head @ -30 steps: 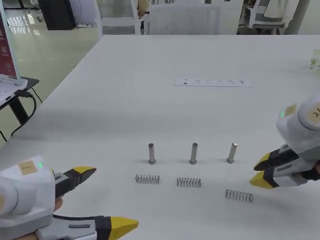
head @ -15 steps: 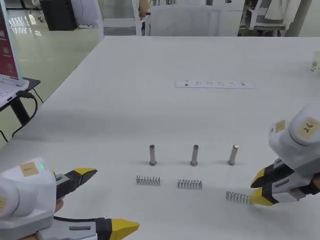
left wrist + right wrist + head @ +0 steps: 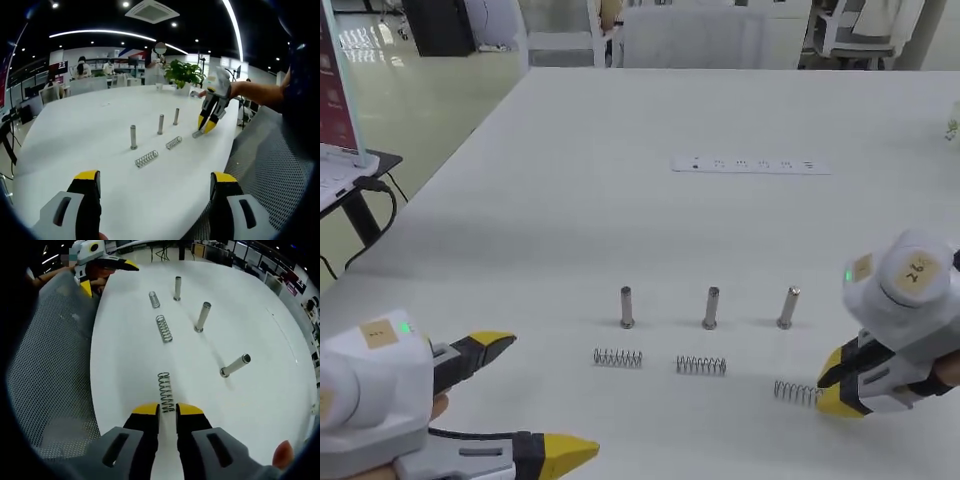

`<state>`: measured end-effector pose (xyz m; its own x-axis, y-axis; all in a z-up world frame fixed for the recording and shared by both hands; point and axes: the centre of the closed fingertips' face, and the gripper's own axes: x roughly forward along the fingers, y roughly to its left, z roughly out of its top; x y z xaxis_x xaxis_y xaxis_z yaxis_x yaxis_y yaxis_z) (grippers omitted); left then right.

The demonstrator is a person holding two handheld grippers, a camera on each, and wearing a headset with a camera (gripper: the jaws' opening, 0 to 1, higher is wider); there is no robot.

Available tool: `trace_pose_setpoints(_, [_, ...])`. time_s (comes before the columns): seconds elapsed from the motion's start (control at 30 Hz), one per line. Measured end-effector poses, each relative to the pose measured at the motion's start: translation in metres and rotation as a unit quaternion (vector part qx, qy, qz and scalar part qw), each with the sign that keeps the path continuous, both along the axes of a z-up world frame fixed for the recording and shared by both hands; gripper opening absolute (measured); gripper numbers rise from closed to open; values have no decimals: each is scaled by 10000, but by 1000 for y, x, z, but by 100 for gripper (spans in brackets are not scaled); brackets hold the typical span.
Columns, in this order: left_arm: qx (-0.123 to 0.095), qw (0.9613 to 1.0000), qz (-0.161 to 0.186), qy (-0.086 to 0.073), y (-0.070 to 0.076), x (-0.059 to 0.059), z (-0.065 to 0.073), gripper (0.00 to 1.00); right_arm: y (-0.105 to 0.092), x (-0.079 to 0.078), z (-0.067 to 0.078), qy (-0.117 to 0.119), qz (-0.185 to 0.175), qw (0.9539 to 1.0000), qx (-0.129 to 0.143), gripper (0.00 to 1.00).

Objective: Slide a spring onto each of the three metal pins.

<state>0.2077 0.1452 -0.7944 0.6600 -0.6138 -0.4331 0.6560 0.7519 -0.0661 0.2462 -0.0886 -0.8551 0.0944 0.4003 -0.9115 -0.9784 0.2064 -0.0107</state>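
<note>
Springs: three lie flat on the white table (image 3: 570, 200), none on a pin.

Pins: left pin (image 3: 627, 307), middle pin (image 3: 711, 308) and right pin (image 3: 789, 307) stand upright in a row, all bare.

Left spring (image 3: 618, 357) lies at 6 o'clock of the left pin. Middle spring (image 3: 701, 366) lies at 6 o'clock of the middle pin. Right spring (image 3: 796, 392) lies at 6 o'clock of the right pin, a little farther off than the other two.

Right gripper (image 3: 828, 388): at 4 o'clock in the head view, low at the table. In the right gripper view its jaws stand only narrowly apart, one on each side of the right spring's near end. Whether they press on the coils cannot be told.

Left gripper (image 3: 540, 397): at 7 o'clock in the head view, jaws spread wide, nothing between them, well apart from the left spring.

Power strip (image 3: 751, 165) lies at 12 o'clock of the pins, well beyond them.
</note>
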Motion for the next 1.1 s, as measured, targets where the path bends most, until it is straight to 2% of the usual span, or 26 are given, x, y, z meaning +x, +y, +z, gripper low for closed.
trace_pose_setpoints(0.33, [34, 10000, -40, -84, 0, 3, 8, 87, 0, 0, -5, -58, 170, 9997, -149, 8])
trace_pose_setpoints(0.53, [94, 9997, -184, -140, -4, 1, 14, 84, 2, 0, -2, -144, 249, 9995, -103, 8])
trace_pose_setpoints(0.73, [87, 9986, -500, -180, -17, -4, 22, 79, 10, 1, 13, -204, 219, 9995, 76, 8])
trace_pose_setpoints(0.87, [117, 9964, -822, -186, -27, -6, 25, 73, 16, -1, 22, -211, 240, 9994, 160, 8])
trace_pose_setpoints(1.1, [124, 9929, -1154, -246, -40, -2, 35, 68, 33, -4, 44, -309, 353, 9982, 370, 8])
